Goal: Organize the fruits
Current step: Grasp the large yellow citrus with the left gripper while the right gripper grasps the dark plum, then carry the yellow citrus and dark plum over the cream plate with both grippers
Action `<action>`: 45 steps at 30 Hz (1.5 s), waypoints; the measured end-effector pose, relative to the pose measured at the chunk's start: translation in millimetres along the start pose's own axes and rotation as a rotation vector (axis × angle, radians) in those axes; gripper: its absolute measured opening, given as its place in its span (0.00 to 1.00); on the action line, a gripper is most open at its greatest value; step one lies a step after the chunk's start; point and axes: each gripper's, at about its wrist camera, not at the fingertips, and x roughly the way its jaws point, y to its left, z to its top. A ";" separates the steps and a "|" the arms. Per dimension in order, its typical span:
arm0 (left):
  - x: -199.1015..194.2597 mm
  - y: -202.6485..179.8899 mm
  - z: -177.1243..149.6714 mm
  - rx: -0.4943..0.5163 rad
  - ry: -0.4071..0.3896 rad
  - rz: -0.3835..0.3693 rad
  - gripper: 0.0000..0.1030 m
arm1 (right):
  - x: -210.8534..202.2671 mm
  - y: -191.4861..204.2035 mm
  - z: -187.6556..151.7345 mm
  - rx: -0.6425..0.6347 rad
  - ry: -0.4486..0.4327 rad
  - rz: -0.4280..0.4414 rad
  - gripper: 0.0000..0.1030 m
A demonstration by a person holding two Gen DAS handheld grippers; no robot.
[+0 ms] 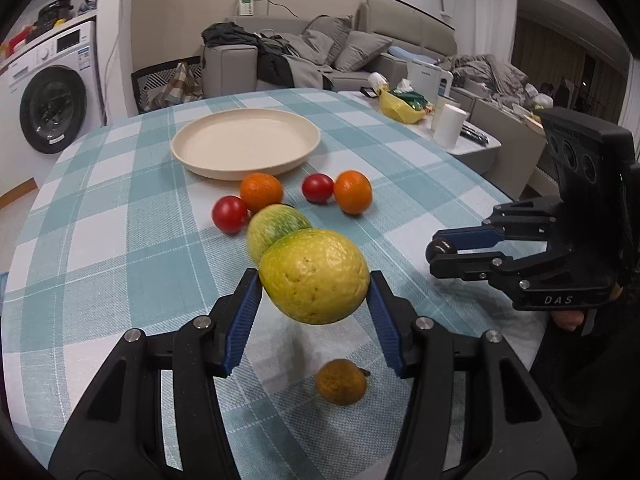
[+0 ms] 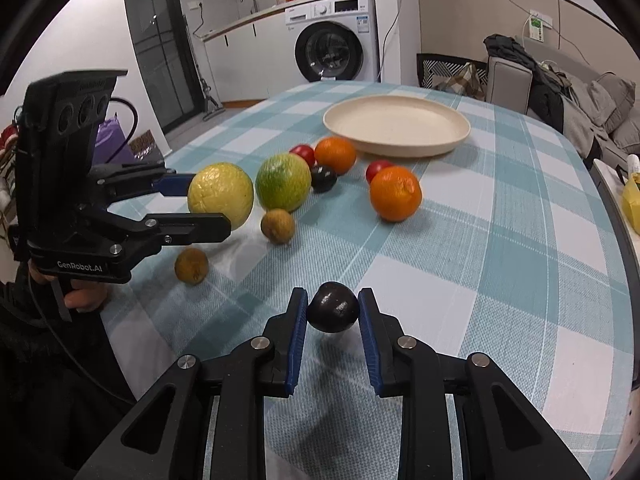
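Checked cloth covers the surface (image 1: 120,208). Above it, the left gripper (image 1: 314,280) has its jaws pressed on both sides of a yellow citrus fruit (image 1: 314,276); the right gripper (image 2: 333,312) jaws pinch a small dark fruit (image 2: 333,307) between their tips.

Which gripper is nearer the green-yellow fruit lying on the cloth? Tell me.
Left. The left gripper, holding the yellow fruit, sits right beside the green-yellow fruit. The right gripper, shut on a dark fruit, is farther off.
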 end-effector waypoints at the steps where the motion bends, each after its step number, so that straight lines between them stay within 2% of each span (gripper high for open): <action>1: -0.7 2.4 1.5 -0.009 -0.007 0.008 0.50 | -0.1 -0.1 2.1 0.006 -0.012 -0.007 0.26; 12: -7.7 26.4 25.4 -0.065 -0.106 0.092 0.50 | -3.7 -11.0 34.3 0.123 -0.169 -0.061 0.26; 22: 0.2 37.5 54.2 -0.068 -0.154 0.141 0.50 | -6.1 -23.9 61.6 0.183 -0.225 -0.079 0.26; 32: 21.8 48.7 75.7 -0.084 -0.162 0.166 0.50 | 8.7 -32.7 86.4 0.203 -0.235 -0.083 0.26; 45: 69.3 63.8 97.3 -0.103 -0.122 0.185 0.50 | 39.6 -50.1 108.4 0.262 -0.214 -0.101 0.26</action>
